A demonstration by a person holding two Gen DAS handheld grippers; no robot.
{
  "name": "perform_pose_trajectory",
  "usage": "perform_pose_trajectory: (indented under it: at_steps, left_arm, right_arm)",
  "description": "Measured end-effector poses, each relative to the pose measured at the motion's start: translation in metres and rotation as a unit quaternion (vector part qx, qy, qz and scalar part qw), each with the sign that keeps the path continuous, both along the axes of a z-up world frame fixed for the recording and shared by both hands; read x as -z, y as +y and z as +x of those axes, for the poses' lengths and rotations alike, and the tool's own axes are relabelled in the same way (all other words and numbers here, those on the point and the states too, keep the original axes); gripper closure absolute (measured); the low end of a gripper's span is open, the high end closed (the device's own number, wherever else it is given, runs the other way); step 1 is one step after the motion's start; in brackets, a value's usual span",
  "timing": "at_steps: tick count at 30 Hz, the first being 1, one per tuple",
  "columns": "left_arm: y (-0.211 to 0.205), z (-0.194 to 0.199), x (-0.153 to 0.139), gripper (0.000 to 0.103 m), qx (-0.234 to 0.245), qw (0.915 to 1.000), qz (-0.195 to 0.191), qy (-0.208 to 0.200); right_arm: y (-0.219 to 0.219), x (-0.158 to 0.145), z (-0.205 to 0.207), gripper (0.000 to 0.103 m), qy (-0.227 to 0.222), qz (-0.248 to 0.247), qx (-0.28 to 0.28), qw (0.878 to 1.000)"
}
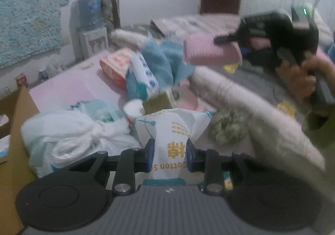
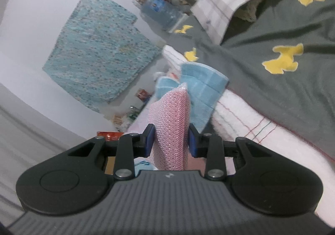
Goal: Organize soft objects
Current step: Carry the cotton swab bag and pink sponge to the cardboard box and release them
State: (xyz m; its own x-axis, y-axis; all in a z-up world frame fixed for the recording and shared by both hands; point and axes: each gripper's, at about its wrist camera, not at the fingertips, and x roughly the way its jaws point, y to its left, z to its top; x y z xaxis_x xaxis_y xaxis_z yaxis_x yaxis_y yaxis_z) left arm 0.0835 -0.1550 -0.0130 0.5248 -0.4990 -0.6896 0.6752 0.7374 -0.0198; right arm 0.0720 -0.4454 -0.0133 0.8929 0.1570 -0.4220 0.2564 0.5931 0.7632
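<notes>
At far left a cardboard box (image 1: 14, 130) stands beside a white bundle of cloth (image 1: 69, 138). My left claw (image 1: 170, 155) is clenched on a white cotton-swab packet (image 1: 173, 136), lifted above the pink surface (image 1: 62, 88). Rightward, my right claw (image 2: 171, 141) grasps a pink mesh cloth (image 2: 169, 113), a blue towel (image 2: 201, 86) just behind it.

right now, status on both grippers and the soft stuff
Left gripper shut on white cotton pack. Right gripper shut on pink sponge cloth. Blue cloth lies right behind it; pile crowded.
</notes>
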Motion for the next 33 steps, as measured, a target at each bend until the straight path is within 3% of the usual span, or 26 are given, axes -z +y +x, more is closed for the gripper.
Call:
perform_pose_trajectory:
  at_steps: [4, 9, 13, 17, 21, 27, 31, 33]
  left_arm:
    - [0.029, -0.008, -0.029, 0.073, -0.031, 0.9980, -0.051, -0.019]
    - [0.084, -0.009, -0.064, 0.073, -0.092, 0.9887, -0.110, -0.043]
    - [0.129, 0.004, -0.082, 0.073, -0.159, 0.9779, -0.121, -0.061]
    - [0.171, 0.039, -0.088, 0.073, -0.225, 0.9656, -0.121, -0.049]
    - [0.199, 0.095, -0.080, 0.073, -0.272, 0.9582, -0.086, -0.021]
    - [0.215, 0.201, -0.041, 0.073, -0.308, 0.9453, -0.075, 0.079]
    - [0.212, 0.247, -0.008, 0.073, -0.305, 0.9371, -0.111, 0.128]
    - [0.212, 0.260, 0.009, 0.072, -0.316, 0.9263, -0.138, 0.152]
  right_arm:
    - [0.020, -0.028, -0.003, 0.072, -0.011, -0.015, -0.032, 0.999]
    - [0.067, -0.062, 0.016, 0.072, -0.036, -0.029, -0.092, 0.995]
    - [0.111, -0.080, 0.044, 0.072, -0.056, -0.018, -0.144, 0.988]
    - [0.151, -0.081, 0.073, 0.072, -0.063, 0.019, -0.190, 0.980]
    - [0.181, -0.076, 0.088, 0.071, -0.062, 0.045, -0.224, 0.972]
    - [0.193, -0.065, 0.094, 0.071, -0.046, 0.063, -0.237, 0.968]
    - [0.174, -0.058, 0.097, 0.071, -0.035, 0.064, -0.225, 0.972]
    - [0.164, -0.054, 0.105, 0.071, -0.030, 0.063, -0.217, 0.974]
